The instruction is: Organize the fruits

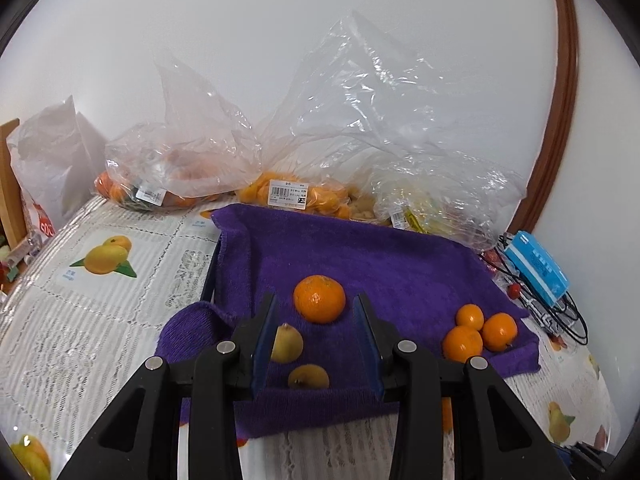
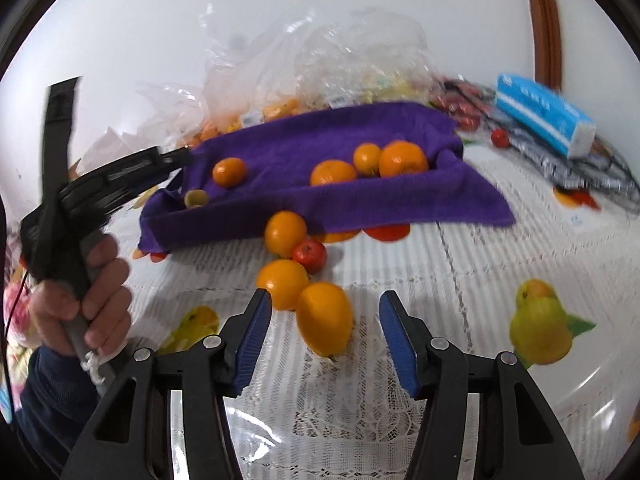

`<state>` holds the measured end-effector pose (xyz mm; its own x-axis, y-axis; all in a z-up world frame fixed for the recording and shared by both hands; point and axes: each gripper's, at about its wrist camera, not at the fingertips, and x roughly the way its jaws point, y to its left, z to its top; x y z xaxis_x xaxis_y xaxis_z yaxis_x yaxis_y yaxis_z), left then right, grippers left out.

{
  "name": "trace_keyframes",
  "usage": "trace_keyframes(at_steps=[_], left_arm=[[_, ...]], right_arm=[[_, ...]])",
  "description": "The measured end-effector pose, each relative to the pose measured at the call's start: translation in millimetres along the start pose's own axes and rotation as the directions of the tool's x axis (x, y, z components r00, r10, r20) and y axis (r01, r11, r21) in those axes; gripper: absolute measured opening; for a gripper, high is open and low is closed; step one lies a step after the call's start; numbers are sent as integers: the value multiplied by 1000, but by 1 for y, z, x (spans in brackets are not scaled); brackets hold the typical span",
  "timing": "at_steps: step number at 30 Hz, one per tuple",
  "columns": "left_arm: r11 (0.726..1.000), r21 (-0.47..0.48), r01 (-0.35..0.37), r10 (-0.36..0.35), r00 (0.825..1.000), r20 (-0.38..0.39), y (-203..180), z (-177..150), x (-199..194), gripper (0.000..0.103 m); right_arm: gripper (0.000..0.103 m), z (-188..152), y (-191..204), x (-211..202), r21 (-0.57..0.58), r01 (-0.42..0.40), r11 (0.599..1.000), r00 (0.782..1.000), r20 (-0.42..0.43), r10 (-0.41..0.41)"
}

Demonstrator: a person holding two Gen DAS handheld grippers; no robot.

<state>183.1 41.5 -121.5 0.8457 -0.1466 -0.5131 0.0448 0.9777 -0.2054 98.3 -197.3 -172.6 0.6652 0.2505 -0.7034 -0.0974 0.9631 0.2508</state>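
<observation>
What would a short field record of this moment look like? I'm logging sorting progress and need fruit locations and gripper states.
left gripper: open, holding nothing, over the purple towel
right gripper: open, around nothing yet, nearest the oval orange fruit
on towel: lone orange, three clustered oranges, two yellowish fruits
on tablecloth: three orange fruits, one small red fruit
behind towel: plastic bags of fruit

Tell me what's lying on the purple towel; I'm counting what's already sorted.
On the purple towel: a lone orange, a cluster of three oranges and two yellowish fruits. What the towel covers underneath cannot be seen, and the left gripper hides part of its near edge.
</observation>
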Motion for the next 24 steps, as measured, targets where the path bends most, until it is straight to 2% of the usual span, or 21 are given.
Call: trace_keyframes(at_steps=[5,14,17,20,24], left_arm=[[999,-8,40,-40,999,-29,8,-8,-10,38],[997,20,68,-67,996,-56,13,-22,-25,41],[995,62,79,-74,993,-92,9,-32,-26,41],[992,96,77,-67,992,-108,5,-40,-28,41],[992,61,109,-99,985,-144,11,-46,-32,41]], right_arm=[[44,-4,-4,7,22,-2,1000,999,-40,3],[41,-2,6,18,-37,65,997,995,-68,-68],[32,-3,8,16,-40,89,995,995,-49,-91],[32,-4,7,12,-43,96,994,995,-33,-98],[32,-2,-3,-6,-66,143,988,990,28,-141]])
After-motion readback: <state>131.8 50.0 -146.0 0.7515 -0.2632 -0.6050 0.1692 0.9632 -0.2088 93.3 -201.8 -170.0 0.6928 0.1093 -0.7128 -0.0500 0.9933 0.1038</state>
